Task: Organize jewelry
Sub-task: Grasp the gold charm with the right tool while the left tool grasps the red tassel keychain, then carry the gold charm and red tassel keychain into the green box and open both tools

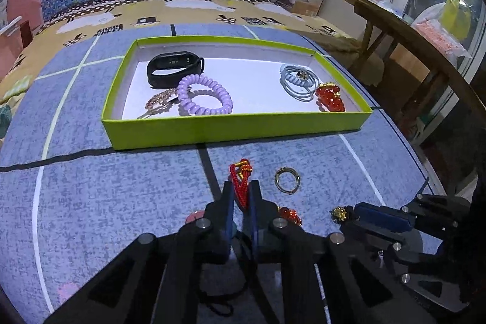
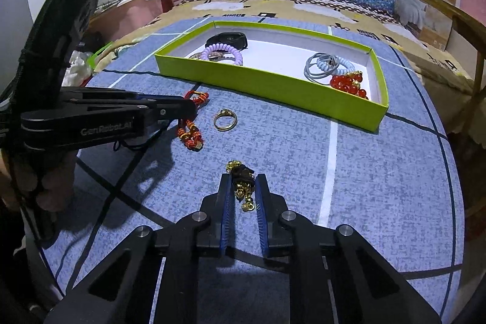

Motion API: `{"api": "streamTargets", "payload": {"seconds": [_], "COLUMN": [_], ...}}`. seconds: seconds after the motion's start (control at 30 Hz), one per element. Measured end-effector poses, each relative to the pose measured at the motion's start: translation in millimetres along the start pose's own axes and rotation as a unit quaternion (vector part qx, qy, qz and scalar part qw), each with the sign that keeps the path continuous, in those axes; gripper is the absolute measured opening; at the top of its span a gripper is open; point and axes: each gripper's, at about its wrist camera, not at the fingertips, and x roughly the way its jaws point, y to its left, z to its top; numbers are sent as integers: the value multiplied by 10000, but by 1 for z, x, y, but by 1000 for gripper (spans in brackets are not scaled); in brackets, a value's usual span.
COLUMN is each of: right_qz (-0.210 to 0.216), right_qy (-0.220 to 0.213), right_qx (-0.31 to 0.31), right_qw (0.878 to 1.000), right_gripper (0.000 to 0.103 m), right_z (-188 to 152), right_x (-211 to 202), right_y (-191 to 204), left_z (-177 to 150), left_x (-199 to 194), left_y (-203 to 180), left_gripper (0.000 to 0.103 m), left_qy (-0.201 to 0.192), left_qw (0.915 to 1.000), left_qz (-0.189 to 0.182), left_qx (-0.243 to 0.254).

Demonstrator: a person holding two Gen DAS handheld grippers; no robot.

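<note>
Left wrist view shows the left gripper (image 1: 242, 196) with its blue-padded fingers (image 1: 228, 202) pressed nearly together on a red braided cord bracelet with gold beads (image 1: 240, 184). The cord runs straight out along the finger axis, its knotted end pointing at the near wall of the lime-green cardboard tray (image 1: 231, 131). In my judgement the coming move is a short carry forward over that wall.

The right gripper (image 2: 242, 190) has its jaws narrowly apart around a black-and-gold charm bracelet (image 2: 243, 181), which lies lengthwise between the pads (whether they actually bite it, I cannot tell). It sits further from the tray than the left one does.

Between both, a gold ring (image 2: 225, 119) lies loose on the blue woven mat (image 2: 379, 172), just right of the red cord.

Inside the tray already: a black fitness band (image 1: 174, 69), a lilac spiral hair tie (image 1: 203, 94), a pale blue hair tie (image 1: 299, 81) and red beads (image 1: 330, 99).

Beyond the mat's far edge rise a floral blue headboard and a cardboard box.
</note>
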Motion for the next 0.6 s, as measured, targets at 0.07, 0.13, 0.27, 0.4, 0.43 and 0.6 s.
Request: {"api": "streamTargets", "payload": {"seconds": [0.07,0.13,0.27,0.4,0.43,0.6], "right_qz": [-3,-15,-26,-40,-44,-87], "right_qy": [-4,-23,-125,-281,-314,-495], "right_qx": [-3,5,65,160,174,240], "right_qw": [10000,10000,9999,9995,9993,9984], "right_gripper": [15,15,15,15,15,15], "right_z": [0,0,-1,0,1,5], "right_x": [0,-1,-6,-15,-17,-28], "right_y": [0,0,-3,-6,-6,-8], "left_z": [-1,-2,-1,-1,-1,4], "left_x": [-1,-4,-14,-28,-32,-46], "left_y": [-1,-2,-3,-6,-7,-9], "left_gripper": [5,5,4,4,4,4], "left_qy": [-40,-90,-221,-404,-454,-667], "left_qw": [10000,9999,9997,9990,9987,9975], "left_qz": [26,21,-73,-162,-177,-195], "left_qx": [54,72,97,123,125,151]}}
